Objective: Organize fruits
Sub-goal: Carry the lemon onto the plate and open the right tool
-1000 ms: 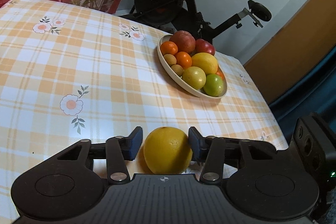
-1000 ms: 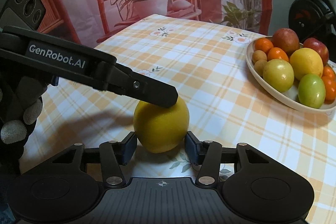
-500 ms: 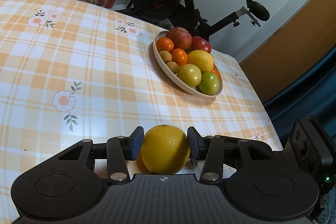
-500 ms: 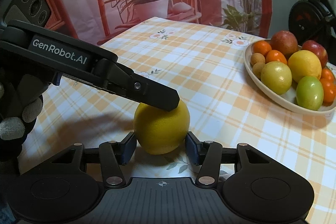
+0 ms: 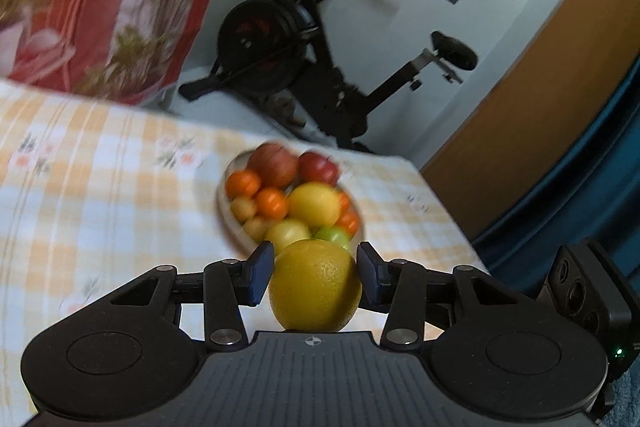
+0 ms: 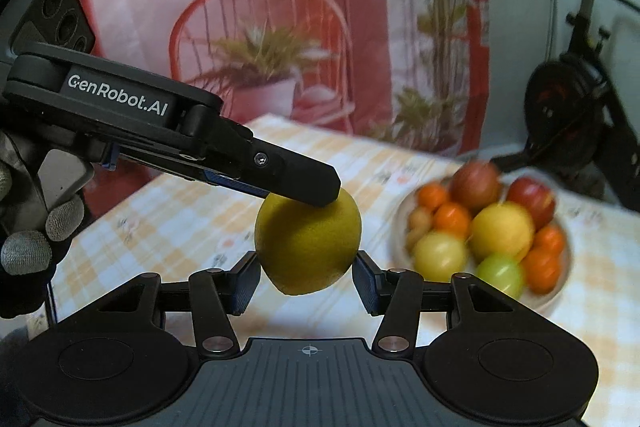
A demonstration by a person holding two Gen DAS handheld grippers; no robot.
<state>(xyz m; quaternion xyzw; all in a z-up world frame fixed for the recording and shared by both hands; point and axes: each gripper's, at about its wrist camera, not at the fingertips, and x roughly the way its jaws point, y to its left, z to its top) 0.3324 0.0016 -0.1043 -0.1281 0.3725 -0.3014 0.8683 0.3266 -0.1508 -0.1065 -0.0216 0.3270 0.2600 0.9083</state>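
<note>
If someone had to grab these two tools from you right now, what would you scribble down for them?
Left hand-held gripper: pads on the sides of the big yellow citrus. Right hand-held gripper: also clamped on that fruit, from another side. The citrus is off the checked tablecloth, carried by both.
The bowl sits ahead, already heaped with apples, oranges and yellow and green fruit.
Done: citrus picked up.
Left: carry it over, find a spot on the pile, let go gently with both so that nothing rolls off.

L gripper point(image 5: 315, 277) pads clamp yellow citrus point(image 5: 315, 287); fruit bowl point(image 5: 230, 223) behind, blurred.
</note>
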